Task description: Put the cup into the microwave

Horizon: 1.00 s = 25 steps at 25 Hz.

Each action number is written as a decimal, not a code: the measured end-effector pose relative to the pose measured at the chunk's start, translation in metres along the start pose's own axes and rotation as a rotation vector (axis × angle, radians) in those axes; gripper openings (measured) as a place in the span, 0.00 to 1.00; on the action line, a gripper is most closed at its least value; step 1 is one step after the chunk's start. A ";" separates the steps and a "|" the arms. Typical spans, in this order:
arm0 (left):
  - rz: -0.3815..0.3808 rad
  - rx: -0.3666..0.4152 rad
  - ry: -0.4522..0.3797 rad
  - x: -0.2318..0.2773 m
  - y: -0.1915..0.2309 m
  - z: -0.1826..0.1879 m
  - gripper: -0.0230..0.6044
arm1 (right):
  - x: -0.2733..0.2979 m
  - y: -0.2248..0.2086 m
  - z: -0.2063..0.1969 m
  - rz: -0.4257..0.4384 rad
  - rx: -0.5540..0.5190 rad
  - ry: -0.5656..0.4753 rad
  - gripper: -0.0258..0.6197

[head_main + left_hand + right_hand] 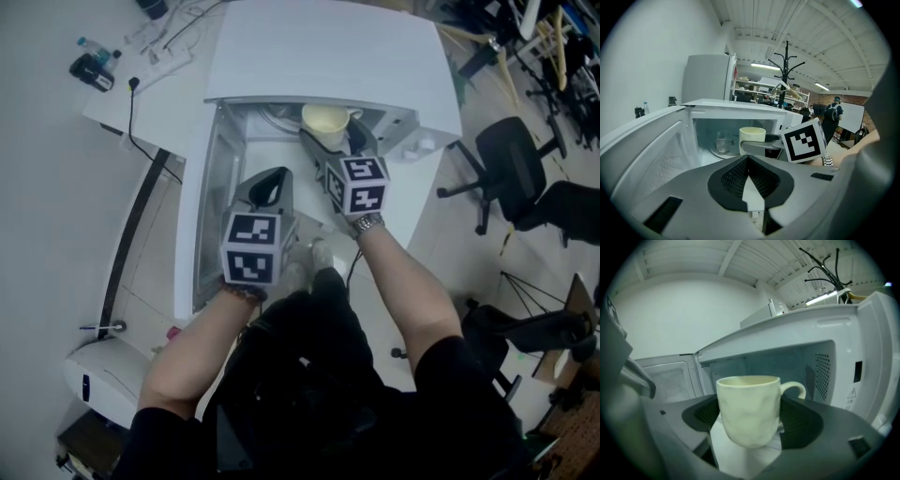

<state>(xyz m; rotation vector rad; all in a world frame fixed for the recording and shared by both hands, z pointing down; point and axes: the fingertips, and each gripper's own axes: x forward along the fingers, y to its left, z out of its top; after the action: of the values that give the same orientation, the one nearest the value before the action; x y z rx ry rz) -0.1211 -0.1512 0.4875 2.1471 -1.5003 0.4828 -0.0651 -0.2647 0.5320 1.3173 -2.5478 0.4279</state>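
Two grippers seen before the white microwave (319,56), its door (192,234) standing open at the left. Began at the left: found the left gripper (749,159) clenched on nothing, jaws pressed tight together, held low in front of the opening and just beside the door. Next, to the right: found the right gripper (332,141) grasping the cream cup (325,119), jaws closed against its lower sides. Saw the cup upright, rising well above the jaws, with its handle (797,389) turned to the right. Placed it at the mouth of the cavity, just under the top edge. Could not tell whether its base touched the oven floor. Noted, farther right, a black office chair (511,164), well apart from both grippers.
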 end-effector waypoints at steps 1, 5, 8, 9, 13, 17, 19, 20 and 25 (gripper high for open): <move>0.001 -0.001 0.002 0.000 0.001 -0.001 0.04 | 0.002 -0.001 0.000 -0.004 0.001 0.001 0.70; 0.007 -0.001 0.007 0.001 0.005 -0.001 0.04 | 0.008 -0.007 -0.004 -0.019 0.007 0.006 0.70; 0.013 -0.001 0.008 0.003 0.007 0.001 0.04 | 0.015 -0.013 -0.006 -0.027 0.015 0.010 0.70; 0.014 0.000 0.009 0.004 0.007 0.001 0.04 | 0.017 -0.014 -0.007 -0.030 0.018 0.011 0.70; 0.019 0.001 0.014 0.008 0.009 0.001 0.04 | 0.025 -0.020 -0.009 -0.041 0.027 0.010 0.70; 0.022 0.002 0.022 0.011 0.009 -0.001 0.04 | 0.033 -0.023 -0.011 -0.050 0.031 0.012 0.70; 0.024 0.000 0.027 0.013 0.010 -0.002 0.04 | 0.036 -0.026 -0.013 -0.056 0.035 0.020 0.70; 0.026 -0.001 0.029 0.014 0.011 -0.003 0.04 | 0.038 -0.027 -0.014 -0.058 0.037 0.023 0.70; 0.033 -0.004 0.033 0.018 0.014 -0.003 0.04 | 0.046 -0.032 -0.017 -0.069 0.042 0.026 0.70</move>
<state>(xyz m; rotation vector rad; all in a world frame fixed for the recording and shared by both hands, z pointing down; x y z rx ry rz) -0.1280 -0.1677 0.5019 2.1045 -1.5192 0.5238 -0.0634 -0.3101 0.5682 1.4002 -2.4763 0.4839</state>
